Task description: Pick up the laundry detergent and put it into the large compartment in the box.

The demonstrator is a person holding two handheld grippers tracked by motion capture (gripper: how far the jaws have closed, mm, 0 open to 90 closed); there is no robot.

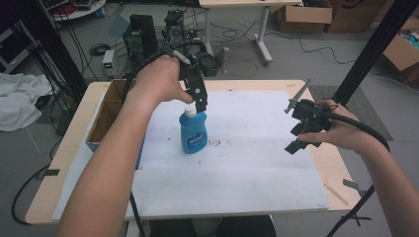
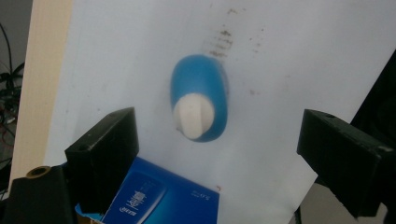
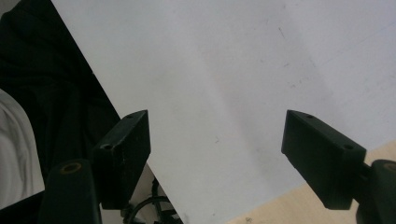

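Blue plastic bottle [image 1: 193, 132] with white cap [image 1: 189, 112] standing upright on white sheet [image 1: 247, 163] covering wooden table [image 1: 74, 148], a little left of the table's middle, just right of an open cardboard box [image 1: 106, 116] at the left edge

Left gripper [image 1: 200, 101] held in left hand [image 1: 158, 81] directly above the bottle, pointing down, tips close over the cap; contact not clear from the high view. In the left gripper view: jaws spread wide, nothing between them but air, bottle [image 2: 200, 95] seen from above, white cap [image 2: 194, 115] centred between the two black jaws and well below them. Blue packet with white lettering [image 2: 154, 196] at the lower edge of that view, beside the left jaw. Dark smudges [image 2: 222, 39] on the sheet beyond the bottle

Right gripper [image 1: 299, 136] held in right hand [image 1: 341, 128] over the right part of the sheet, well apart from the bottle, raised off the surface. In the right gripper view: jaws wide open, empty, aimed down at bare white sheet [image 3: 224, 84], strip of wooden table edge [image 3: 299, 205] at lower right

Black cables trailing from both grippers
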